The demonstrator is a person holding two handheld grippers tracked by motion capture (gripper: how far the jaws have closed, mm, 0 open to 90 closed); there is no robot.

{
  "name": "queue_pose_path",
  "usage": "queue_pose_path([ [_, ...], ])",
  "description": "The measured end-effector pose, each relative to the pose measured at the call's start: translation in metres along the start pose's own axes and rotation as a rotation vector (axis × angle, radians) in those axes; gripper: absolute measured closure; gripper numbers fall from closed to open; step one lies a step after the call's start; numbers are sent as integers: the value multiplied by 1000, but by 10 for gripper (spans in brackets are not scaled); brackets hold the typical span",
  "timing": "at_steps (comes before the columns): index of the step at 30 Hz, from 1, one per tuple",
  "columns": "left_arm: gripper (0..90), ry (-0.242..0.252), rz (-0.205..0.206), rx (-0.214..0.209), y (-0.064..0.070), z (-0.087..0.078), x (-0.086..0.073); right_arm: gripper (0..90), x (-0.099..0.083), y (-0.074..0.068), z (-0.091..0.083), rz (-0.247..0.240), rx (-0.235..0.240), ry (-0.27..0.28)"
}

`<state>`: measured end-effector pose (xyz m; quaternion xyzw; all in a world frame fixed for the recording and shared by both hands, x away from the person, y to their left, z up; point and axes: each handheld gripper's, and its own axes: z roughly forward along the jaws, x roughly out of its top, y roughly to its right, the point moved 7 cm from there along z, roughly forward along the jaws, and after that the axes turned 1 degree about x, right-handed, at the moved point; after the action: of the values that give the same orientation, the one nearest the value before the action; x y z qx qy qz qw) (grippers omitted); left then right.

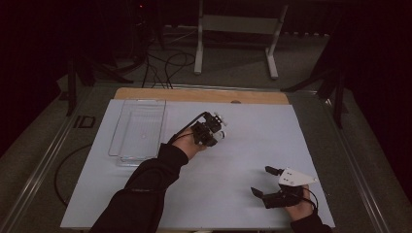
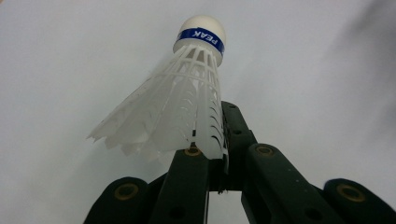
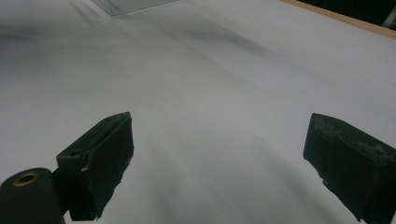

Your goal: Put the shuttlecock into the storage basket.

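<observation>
A white plastic shuttlecock (image 2: 187, 102) with a blue band and a white cork tip is pinched by its skirt between the black jaws of my left gripper (image 2: 219, 140). The cork points away from the gripper, over the white mat. In the high view the left gripper (image 1: 214, 127) hovers near the middle of the mat (image 1: 252, 141), with the shuttlecock (image 1: 222, 125) showing as white bits at its tip. My right gripper (image 1: 265, 182) rests low at the front right, jaws wide apart, with nothing between them. In the right gripper view, the right gripper (image 3: 219, 154) has only white mat between its fingers.
A clear plastic tray (image 1: 138, 128) lies on the left part of the mat, and its corner (image 3: 135, 5) also appears in the right gripper view. A wooden table edge (image 1: 201, 94) borders the mat at the back. Stands and cables occupy the dark floor beyond.
</observation>
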<state>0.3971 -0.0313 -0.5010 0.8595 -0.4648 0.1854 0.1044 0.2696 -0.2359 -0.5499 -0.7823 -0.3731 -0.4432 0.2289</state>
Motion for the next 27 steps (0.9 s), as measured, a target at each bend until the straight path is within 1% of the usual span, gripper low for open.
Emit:
queue_pose_path([
  [2,900,0,9,3,0,-3,0,85,0,0,0,1,1,2],
  [3,900,3,3,0,1,-5,0,85,0,0,0,0,0,2],
  [6,900,7,8,1,2,-9,-1,84,0,0,0,0,1,1],
  [7,900,13,14,2,2,-15,-1,84,0,0,0,0,0,-2],
  [11,900,17,21,3,3,-21,-2,85,0,0,1,1,2,-1],
  [13,900,12,29,0,3,-26,-3,85,-1,0,1,3,2,-1],
  [14,900,14,24,2,3,-28,-3,85,-1,0,1,4,2,-1],
  [19,900,17,34,11,0,-38,-4,85,-1,0,1,3,3,-4],
  [24,900,23,25,18,-3,-45,-7,85,0,0,1,3,2,-3],
  [27,900,20,16,26,-8,-50,-11,85,0,0,1,6,2,-2],
])
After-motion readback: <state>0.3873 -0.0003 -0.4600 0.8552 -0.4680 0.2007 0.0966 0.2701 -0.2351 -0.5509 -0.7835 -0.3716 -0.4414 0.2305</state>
